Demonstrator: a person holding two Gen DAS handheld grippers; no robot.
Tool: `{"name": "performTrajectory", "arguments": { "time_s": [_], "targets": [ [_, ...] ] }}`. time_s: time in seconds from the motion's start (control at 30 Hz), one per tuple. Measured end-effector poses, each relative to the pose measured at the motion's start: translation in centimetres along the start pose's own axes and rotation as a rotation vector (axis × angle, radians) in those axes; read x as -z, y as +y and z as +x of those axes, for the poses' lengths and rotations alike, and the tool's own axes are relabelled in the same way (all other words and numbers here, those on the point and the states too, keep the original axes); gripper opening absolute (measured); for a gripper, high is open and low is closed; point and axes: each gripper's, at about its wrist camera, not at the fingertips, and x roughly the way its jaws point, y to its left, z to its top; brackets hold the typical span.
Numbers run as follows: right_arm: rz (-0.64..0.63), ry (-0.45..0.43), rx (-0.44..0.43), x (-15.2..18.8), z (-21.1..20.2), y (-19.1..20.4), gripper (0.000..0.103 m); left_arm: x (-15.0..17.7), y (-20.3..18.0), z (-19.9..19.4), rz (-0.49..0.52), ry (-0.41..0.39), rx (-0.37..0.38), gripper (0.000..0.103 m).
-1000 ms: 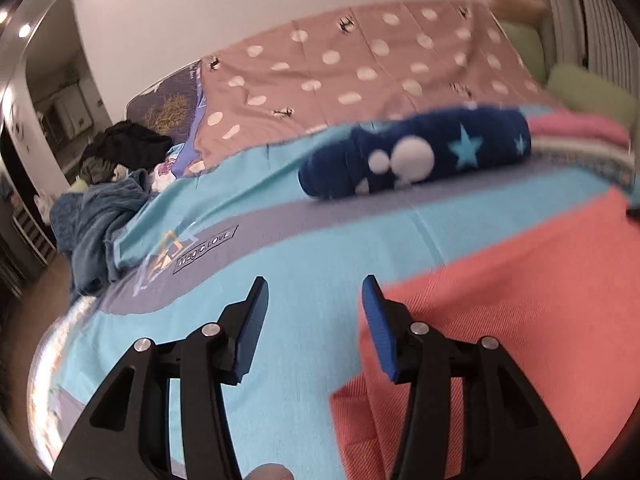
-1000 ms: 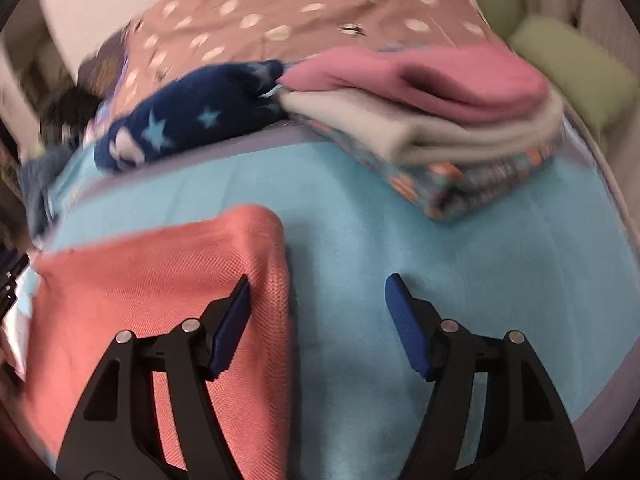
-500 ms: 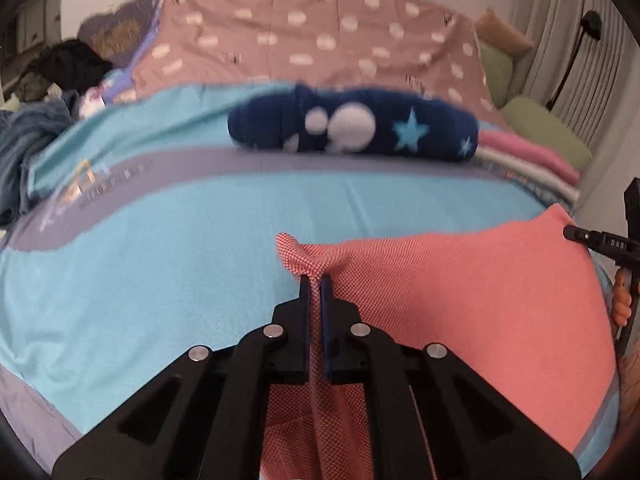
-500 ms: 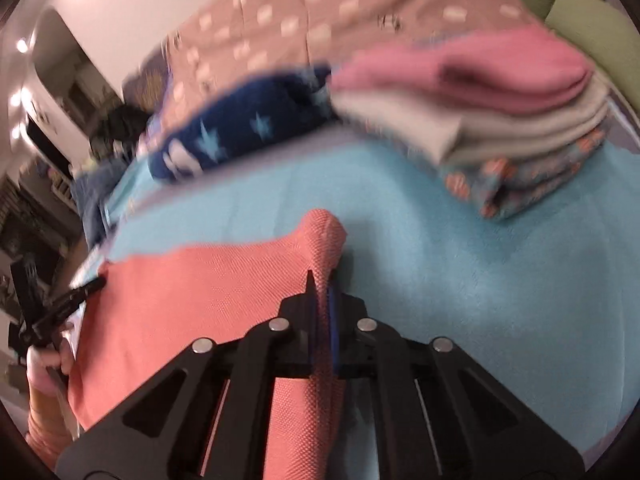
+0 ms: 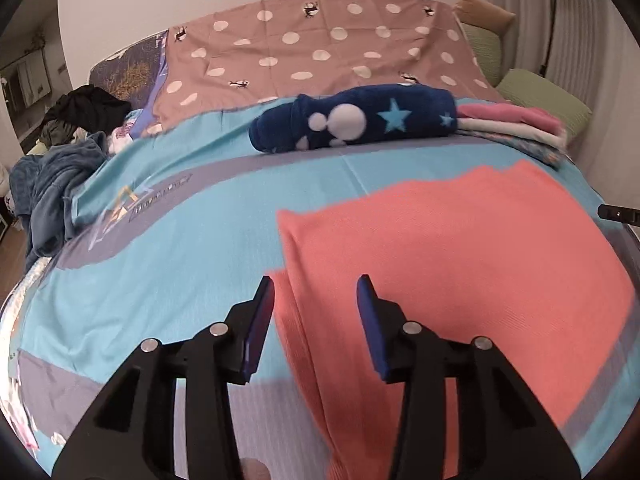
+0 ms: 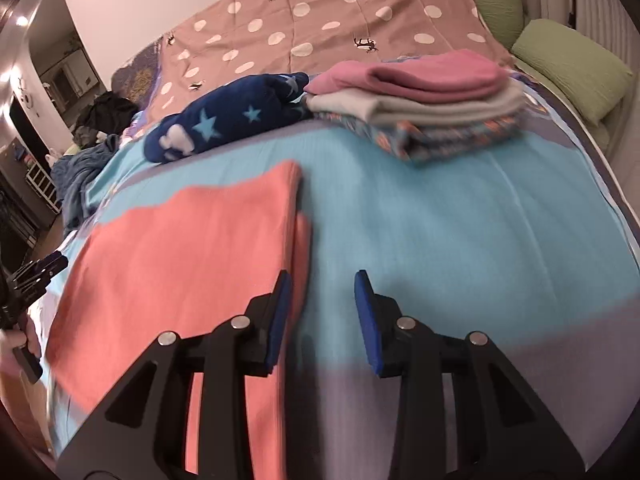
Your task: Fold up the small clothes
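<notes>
A coral-red cloth (image 5: 460, 264) lies folded flat on the blue bedsheet (image 5: 180, 248); it also shows in the right wrist view (image 6: 192, 248). My left gripper (image 5: 316, 316) is open and empty, hovering over the cloth's left folded edge. My right gripper (image 6: 322, 312) is open and empty, its left finger over the cloth's right folded edge. The left gripper also shows at the left edge of the right wrist view (image 6: 36, 272), and a tip of the right gripper shows at the right edge of the left wrist view (image 5: 618, 213).
A rolled navy star-print garment (image 5: 356, 122) lies beyond the cloth. A stack of folded clothes, pink on top (image 6: 416, 100), sits at the back right. A brown polka-dot cover (image 5: 320, 48), green pillows (image 6: 568, 64) and a heap of dark clothes (image 5: 52, 168) border the bed.
Both grippers were open, then shut on the cloth's far corners and lifted them. Now both have opened and let go; the cloth lies folded over, and both grippers have drawn back.
</notes>
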Motion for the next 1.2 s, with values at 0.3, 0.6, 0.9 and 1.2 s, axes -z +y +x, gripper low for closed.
{"name": "performTrajectory", "arguments": {
  "time_s": [0.3,0.6,0.9,1.2],
  "targets": [
    [0.070,0.055,-0.063,9.0,-4.8,-1.0,0.040,8.4,0.6,-2.9,-0.147,0.110,0.103,0.019],
    [0.072,0.055,0.014,10.9,-5.3,-0.4,0.034,10.3,-0.1,-4.8,-0.135,0.117,0.013,0.017],
    [0.083,0.021,-0.092,11.4,-7.2,0.0,0.041,11.9,-0.6,-6.8,-0.163,0.121,0.095,0.038],
    [0.168,0.093,-0.055,10.8,-4.6,-0.5,0.007,12.8,0.6,-6.4,-0.217,0.119,0.042,0.032]
  ]
}}
